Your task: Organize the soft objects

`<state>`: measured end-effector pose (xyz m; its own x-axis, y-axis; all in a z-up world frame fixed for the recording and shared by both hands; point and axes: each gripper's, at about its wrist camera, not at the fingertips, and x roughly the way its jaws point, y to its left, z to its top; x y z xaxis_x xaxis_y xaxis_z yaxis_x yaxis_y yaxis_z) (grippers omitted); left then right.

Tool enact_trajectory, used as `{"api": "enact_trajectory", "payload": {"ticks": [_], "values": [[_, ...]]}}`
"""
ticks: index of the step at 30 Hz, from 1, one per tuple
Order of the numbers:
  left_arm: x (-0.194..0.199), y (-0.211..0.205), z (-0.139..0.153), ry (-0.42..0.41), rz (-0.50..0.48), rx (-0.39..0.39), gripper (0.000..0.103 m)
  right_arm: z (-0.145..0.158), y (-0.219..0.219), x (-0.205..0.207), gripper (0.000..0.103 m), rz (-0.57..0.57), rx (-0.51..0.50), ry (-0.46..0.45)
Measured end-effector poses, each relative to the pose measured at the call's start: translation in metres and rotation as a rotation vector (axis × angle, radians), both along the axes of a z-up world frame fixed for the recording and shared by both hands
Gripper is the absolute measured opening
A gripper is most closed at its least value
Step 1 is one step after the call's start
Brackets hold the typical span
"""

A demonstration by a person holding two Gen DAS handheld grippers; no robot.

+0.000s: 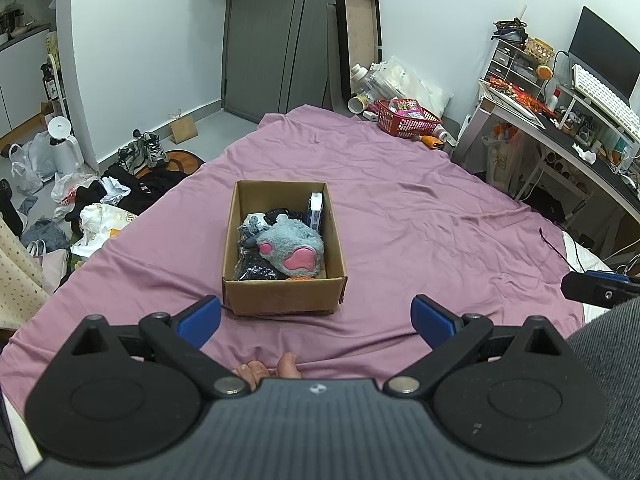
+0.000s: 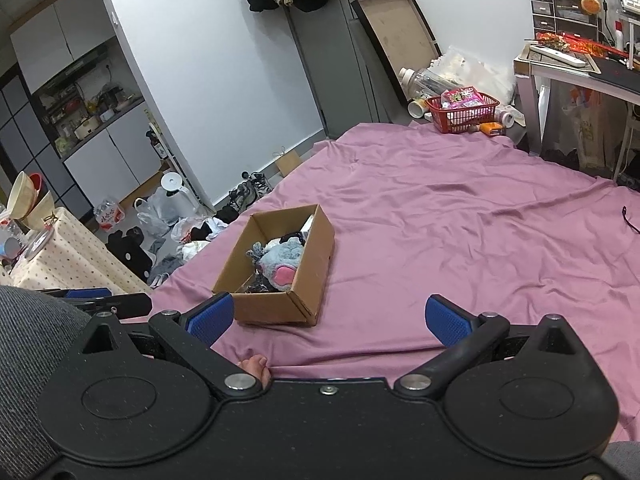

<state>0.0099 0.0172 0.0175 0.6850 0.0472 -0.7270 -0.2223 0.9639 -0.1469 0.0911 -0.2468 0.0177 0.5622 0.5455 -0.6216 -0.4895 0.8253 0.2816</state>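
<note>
Toes point(image 1: 267, 370) half hidden; box point(image 1: 280, 300) contents jumbled.

From the left wrist we look straight down the sheet point(image 1: 400, 208) at the box point(image 1: 280, 300) close ahead, while from the right wrist we see the same box point(image 2: 280, 304) off to our left, both views facing the door point(image 1: 276, 36).

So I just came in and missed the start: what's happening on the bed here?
A person holds a claw in each hand, tidying soft things. The cardboard box on the purple sheet already holds a grey plush paw and dark fabric items. Both the left claw and right claw are open, empty and short of the box.
</note>
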Motion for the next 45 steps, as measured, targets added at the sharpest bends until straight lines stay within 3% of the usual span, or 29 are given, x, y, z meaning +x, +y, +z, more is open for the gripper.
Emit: {"api": "enact_trajectory", "payload": {"ticks": [45], "values": [[-0.0039,-0.0014,-0.0033,0.002,0.016,0.017,0.100,0.0018,0.0014,-0.0020,0.103,-0.019,-0.023,0.004]]}}
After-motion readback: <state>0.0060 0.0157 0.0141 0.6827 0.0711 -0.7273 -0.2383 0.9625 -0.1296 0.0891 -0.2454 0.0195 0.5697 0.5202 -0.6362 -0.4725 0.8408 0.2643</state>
